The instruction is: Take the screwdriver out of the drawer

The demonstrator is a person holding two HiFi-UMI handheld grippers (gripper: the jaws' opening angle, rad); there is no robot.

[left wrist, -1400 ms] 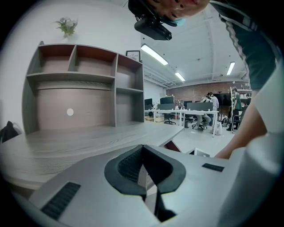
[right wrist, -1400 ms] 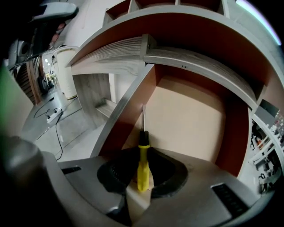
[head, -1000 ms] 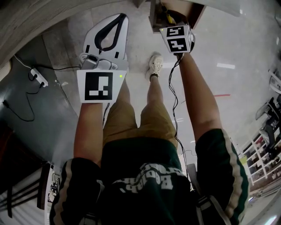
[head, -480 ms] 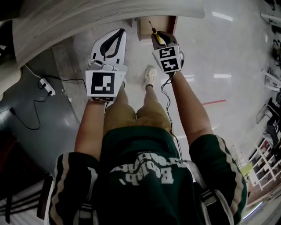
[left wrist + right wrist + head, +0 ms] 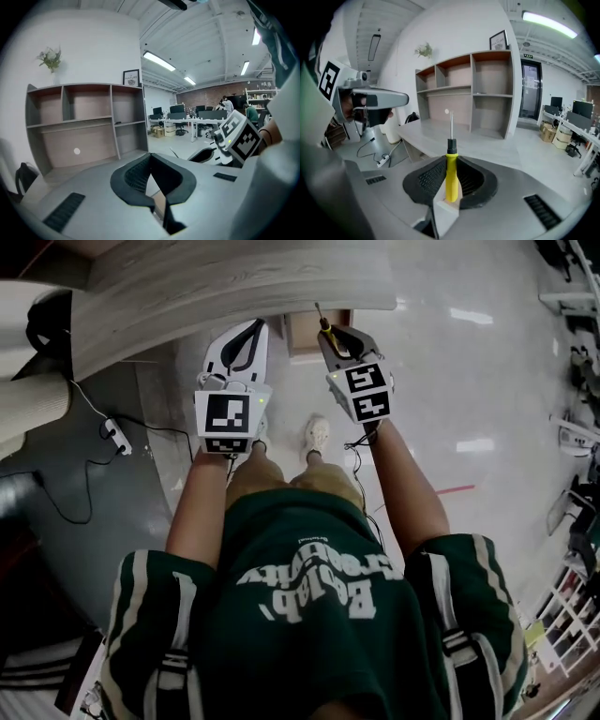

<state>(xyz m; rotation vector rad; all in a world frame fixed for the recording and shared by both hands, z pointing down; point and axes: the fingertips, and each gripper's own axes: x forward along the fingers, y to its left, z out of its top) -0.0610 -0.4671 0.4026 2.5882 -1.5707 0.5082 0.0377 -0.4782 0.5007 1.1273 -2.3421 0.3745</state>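
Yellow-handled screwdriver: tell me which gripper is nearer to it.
Right. The right gripper is shut on the yellow-handled screwdriver; the left gripper, shut and empty, is off to its left, not touching it.

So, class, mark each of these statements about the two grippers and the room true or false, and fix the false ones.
1. The right gripper is shut on the yellow screwdriver. True.
2. The left gripper holds a tool too. False: its jaws are together with nothing between them.
3. The screwdriver's shaft points back at the person. False: it sticks out past the jaw tips, away from the person.
4. A plant stands on top of the shelf. True.
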